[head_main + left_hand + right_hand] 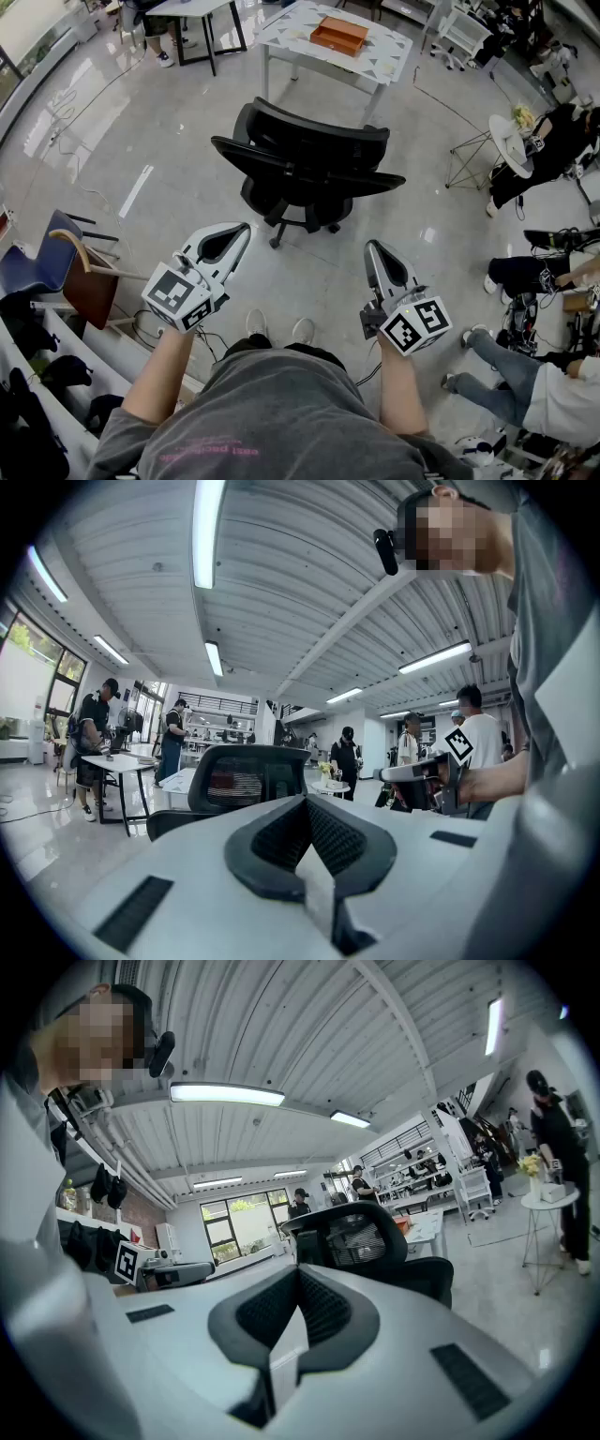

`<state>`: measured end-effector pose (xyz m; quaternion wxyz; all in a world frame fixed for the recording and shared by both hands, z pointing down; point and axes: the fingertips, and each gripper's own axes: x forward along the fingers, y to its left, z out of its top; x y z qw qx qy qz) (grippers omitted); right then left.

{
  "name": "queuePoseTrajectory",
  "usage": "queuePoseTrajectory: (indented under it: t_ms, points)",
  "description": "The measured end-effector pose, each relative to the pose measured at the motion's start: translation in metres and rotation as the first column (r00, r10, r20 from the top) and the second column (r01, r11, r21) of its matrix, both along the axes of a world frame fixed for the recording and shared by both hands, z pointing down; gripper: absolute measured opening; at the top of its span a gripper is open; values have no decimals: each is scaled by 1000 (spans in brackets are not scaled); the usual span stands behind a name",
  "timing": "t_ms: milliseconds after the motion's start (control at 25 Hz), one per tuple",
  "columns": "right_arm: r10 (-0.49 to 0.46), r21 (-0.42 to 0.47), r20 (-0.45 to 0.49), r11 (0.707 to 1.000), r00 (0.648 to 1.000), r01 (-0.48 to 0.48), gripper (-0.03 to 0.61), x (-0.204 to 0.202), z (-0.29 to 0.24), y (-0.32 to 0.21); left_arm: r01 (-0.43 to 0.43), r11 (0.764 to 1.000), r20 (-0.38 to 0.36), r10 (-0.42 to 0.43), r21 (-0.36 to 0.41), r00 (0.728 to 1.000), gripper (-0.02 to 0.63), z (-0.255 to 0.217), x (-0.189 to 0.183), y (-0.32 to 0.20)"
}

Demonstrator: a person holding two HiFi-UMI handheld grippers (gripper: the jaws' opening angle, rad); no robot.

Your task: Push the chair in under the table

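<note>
A black mesh office chair [305,164] stands on the grey floor with its back toward me, a short way in front of a white table [380,61]. The chair [246,778] shows beyond the left jaws and the chair [361,1239] beyond the right jaws. My left gripper [239,232] is shut and empty, held short of the chair's back on its left. My right gripper [373,247] is shut and empty too, short of the chair on its right. Neither touches the chair.
An orange tray [339,35] lies on the white table. A second table [192,9] stands at far left. A wooden-and-blue chair [66,267] is at my left, a small round stand [504,141] and seated people [539,272] at right. Cables lie on the floor.
</note>
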<state>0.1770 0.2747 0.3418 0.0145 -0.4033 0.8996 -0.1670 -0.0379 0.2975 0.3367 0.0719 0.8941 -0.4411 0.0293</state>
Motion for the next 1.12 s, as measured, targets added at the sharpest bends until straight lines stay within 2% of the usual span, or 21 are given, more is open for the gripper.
queuePoseTrajectory:
  t_ms: [520,1120]
  points:
    - [7,9,-14,1000,1000,-7,3,0,3,3,0,1000,1,0,-5,1000,-2,3,2,5]
    - [18,27,-40,999,999,-16,3,2,1,4,8,1000,18,-9,24,1000,0,-3,4,7]
